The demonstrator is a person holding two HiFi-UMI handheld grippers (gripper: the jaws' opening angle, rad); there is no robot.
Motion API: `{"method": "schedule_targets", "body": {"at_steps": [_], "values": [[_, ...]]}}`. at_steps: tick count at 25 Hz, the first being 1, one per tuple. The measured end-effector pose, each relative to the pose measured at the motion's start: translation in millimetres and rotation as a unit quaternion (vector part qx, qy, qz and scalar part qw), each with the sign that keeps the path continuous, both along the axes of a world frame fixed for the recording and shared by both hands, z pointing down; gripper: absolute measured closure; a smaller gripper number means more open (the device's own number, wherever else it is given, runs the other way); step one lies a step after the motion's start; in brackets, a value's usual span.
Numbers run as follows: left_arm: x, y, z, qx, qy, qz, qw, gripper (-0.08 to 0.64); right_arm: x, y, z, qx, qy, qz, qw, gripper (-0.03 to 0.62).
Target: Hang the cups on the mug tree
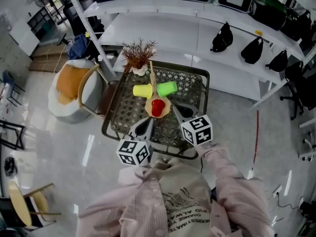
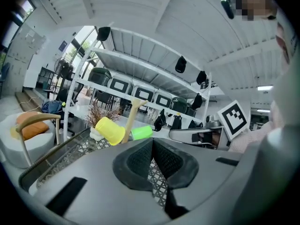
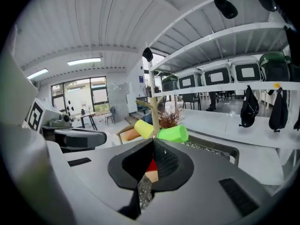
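With the yellow cup, green cup and, low in front, the red cup apparently all on the mug tree mid-bench, the left tongs and right tongs, both closed and empty, should draw straight back without nudging it.

Pale pink shirt with fine stripes, long sleeves reaching wrists. Beige front panel on chest with dark printed lettering, too small to read. Left tool and right tool: smooth grey shell, black textured pads. White cube with black square markers on each.
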State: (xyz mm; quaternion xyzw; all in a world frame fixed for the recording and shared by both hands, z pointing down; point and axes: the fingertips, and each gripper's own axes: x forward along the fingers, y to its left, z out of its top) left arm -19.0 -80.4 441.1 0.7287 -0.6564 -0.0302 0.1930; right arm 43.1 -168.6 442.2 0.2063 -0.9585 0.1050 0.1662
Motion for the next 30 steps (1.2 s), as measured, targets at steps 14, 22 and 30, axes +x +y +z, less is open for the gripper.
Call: {"method": "schedule_targets", "body": {"at_steps": [14, 22, 30], "values": [[-13.9, 14.1, -39.6, 0.032, -0.040, -0.033, 0.9981, 0.561, 19.1, 7.3, -36.0, -0.019, -0.115, -0.009, 0.993, 0.592], [-23.0, 22.9, -51.8, 0.047, -0.048, -0.060, 0.9959, 0.561, 30.0, 6.7, -49.1, -0.004, -0.142, -0.007, 0.990, 0.592], [-31.6, 23.7, -54.3, 0.049, -0.056, -0.085, 0.9936, 0.561, 37.5, -3.7, -60.0, 0.009, -0.158, 0.012, 0.987, 0.594]]}}
